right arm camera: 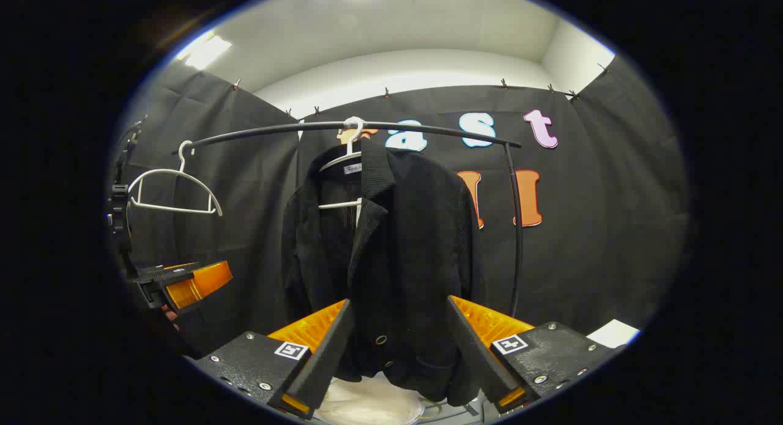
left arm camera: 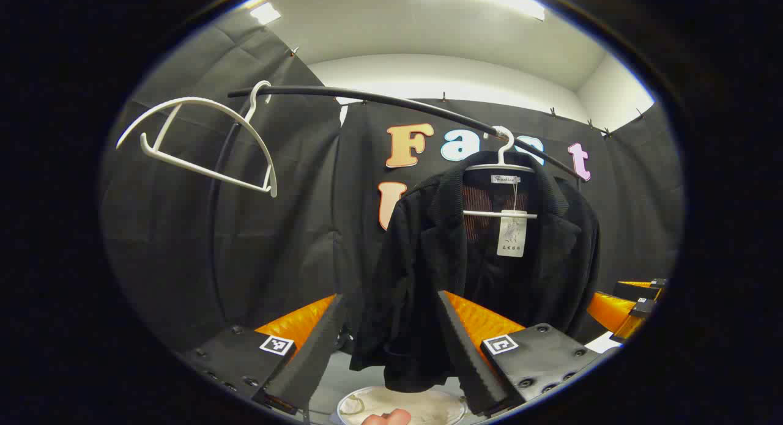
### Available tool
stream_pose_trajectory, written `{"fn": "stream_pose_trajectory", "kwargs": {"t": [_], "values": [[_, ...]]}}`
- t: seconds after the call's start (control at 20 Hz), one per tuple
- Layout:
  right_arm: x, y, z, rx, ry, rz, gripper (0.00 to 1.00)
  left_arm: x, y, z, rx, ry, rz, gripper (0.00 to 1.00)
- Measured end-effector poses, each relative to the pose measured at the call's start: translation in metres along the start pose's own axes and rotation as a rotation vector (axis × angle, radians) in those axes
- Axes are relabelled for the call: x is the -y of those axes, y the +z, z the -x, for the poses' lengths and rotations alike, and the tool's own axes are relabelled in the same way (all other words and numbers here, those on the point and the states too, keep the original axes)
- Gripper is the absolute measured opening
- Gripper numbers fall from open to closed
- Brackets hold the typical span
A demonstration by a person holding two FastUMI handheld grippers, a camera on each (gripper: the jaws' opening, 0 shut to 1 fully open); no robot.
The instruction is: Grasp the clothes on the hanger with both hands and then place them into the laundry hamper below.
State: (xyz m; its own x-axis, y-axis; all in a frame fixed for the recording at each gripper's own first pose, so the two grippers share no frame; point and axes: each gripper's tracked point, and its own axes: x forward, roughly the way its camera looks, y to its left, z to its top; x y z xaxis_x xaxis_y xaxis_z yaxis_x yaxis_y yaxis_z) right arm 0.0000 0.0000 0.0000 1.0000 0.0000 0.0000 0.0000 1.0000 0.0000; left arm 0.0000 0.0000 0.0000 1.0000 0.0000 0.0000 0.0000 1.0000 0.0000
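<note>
1. Two fingers of the left hand-held gripper (left arm camera: pixel 391 351) stand apart, released, with the lower part of the black jacket (left arm camera: pixel 483 260) seen in the gap between them; whether they touch the cloth I cannot tell.
2. In the right gripper view, the right hand-held gripper (right arm camera: pixel 400 351) is likewise spread wide and grips nothing; the jacket (right arm camera: pixel 397 254) hangs between its fingers.
3. At 3 o'clock in the left gripper view, part of the right hand-held gripper (left arm camera: pixel 630 303) shows near the jacket's sleeve; at 9 o'clock in the right gripper view, the left hand-held gripper (right arm camera: pixel 183 284) shows.
4. The jacket hangs on a white hanger (left arm camera: pixel 501 168) from a black curved rail (left arm camera: pixel 391 104), at 12 o'clock above the left gripper's fingers.
5. At 6 o'clock, below the jacket's hem, sits the pale round hamper (left arm camera: pixel 400 406), with a fingertip (left arm camera: pixel 385 417) at the bottom edge.
6. At 10 o'clock, a bare white hanger (left arm camera: pixel 202 144) hangs tilted on the same rail, well apart from the jacket.
</note>
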Motion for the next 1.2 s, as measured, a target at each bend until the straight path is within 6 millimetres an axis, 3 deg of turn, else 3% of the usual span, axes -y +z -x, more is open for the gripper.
{"fn": "stream_pose_trajectory", "kwargs": {"t": [0.05, 0.1, 0.25, 0.4, 0.45, 0.55, 0.75, 0.95, 1.15, 1.2], "values": [[0.000, 0.001, 0.000, 0.005, -0.002, 0.001, 1.00, 0.001, 0.002, 0.000, 0.004, -0.002, 0.001, 0.97], [0.000, 0.003, 0.001, 0.010, -0.004, 0.000, 1.00, 0.001, 0.002, 0.000, 0.007, -0.004, 0.001, 0.93], [0.000, 0.005, 0.001, 0.016, -0.005, 0.000, 1.00, 0.000, 0.002, 0.000, 0.007, -0.005, -0.002, 0.97], [-0.002, 0.003, 0.000, 0.011, -0.002, 0.005, 1.00, -0.001, 0.001, 0.001, 0.006, -0.003, 0.003, 0.93], [-0.002, 0.002, -0.001, 0.007, 0.000, 0.007, 0.94, -0.002, 0.001, 0.002, 0.005, 0.001, 0.005, 0.93], [-0.003, -0.001, -0.001, -0.003, 0.000, 0.011, 0.94, -0.004, 0.001, 0.003, 0.006, 0.005, 0.004, 0.97], [-0.006, -0.005, -0.003, -0.013, 0.010, -0.002, 1.00, -0.008, 0.000, 0.004, 0.005, 0.016, -0.006, 0.93], [-0.010, -0.009, -0.004, -0.023, 0.012, -0.014, 1.00, -0.011, 0.001, 0.004, 0.006, 0.021, -0.012, 0.97], [-0.019, -0.013, -0.012, -0.030, 0.012, -0.039, 1.00, -0.020, 0.005, 0.005, 0.015, 0.018, -0.015, 0.93], [-0.022, -0.016, -0.017, -0.035, 0.014, -0.040, 1.00, -0.023, 0.005, 0.006, 0.015, 0.017, -0.016, 0.97]]}}
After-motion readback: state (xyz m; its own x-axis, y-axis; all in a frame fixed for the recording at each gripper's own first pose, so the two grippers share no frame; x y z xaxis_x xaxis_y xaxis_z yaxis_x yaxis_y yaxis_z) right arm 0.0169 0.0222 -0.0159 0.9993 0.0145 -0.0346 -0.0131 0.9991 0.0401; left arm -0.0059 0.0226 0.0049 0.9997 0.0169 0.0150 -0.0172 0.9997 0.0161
